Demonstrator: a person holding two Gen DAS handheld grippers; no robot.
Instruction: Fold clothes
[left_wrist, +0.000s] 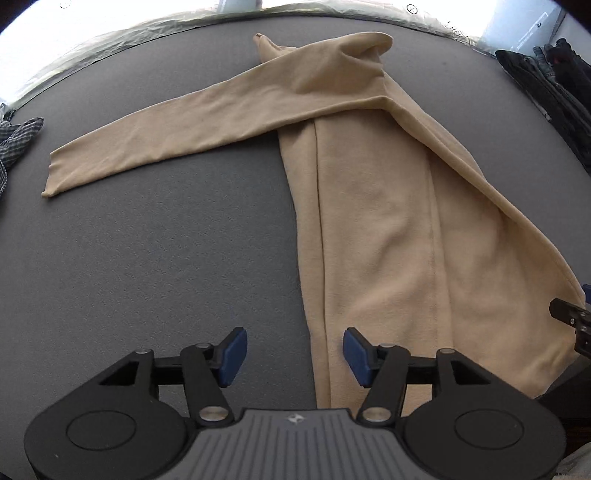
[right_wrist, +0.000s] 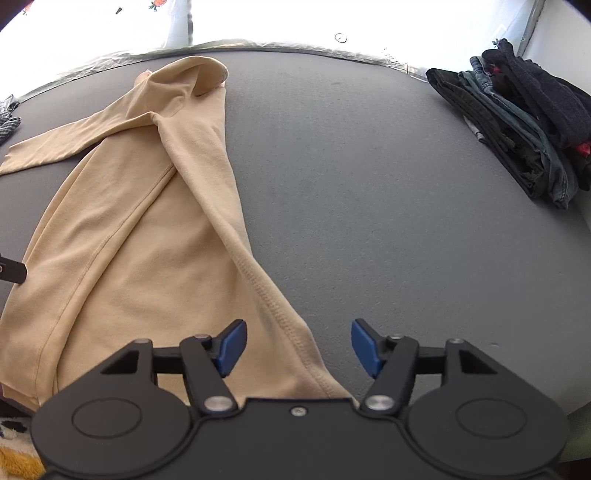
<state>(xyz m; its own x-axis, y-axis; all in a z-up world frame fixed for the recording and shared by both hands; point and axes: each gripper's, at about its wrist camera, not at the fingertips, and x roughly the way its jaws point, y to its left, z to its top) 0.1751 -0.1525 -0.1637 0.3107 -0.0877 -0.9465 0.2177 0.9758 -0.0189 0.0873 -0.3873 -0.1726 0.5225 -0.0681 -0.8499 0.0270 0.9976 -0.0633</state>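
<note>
Both the left gripper (left_wrist: 294, 356) and right gripper (right_wrist: 299, 347) hang spread, empty, over the tan long-sleeved top (left_wrist: 388, 229). Only the right wrist view shows the whole dark folded clothes stack (right_wrist: 524, 122).

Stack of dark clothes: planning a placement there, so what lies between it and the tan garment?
Only bare grey tabletop between the tan garment and the dark stack, per the right wrist view.

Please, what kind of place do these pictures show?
Probably a room at home set up for folding laundry. A tan sweater lies spread on a wide grey padded surface, a stack of dark folded clothes sits at its right edge, and bright daylight comes from beyond the far edge.
</note>
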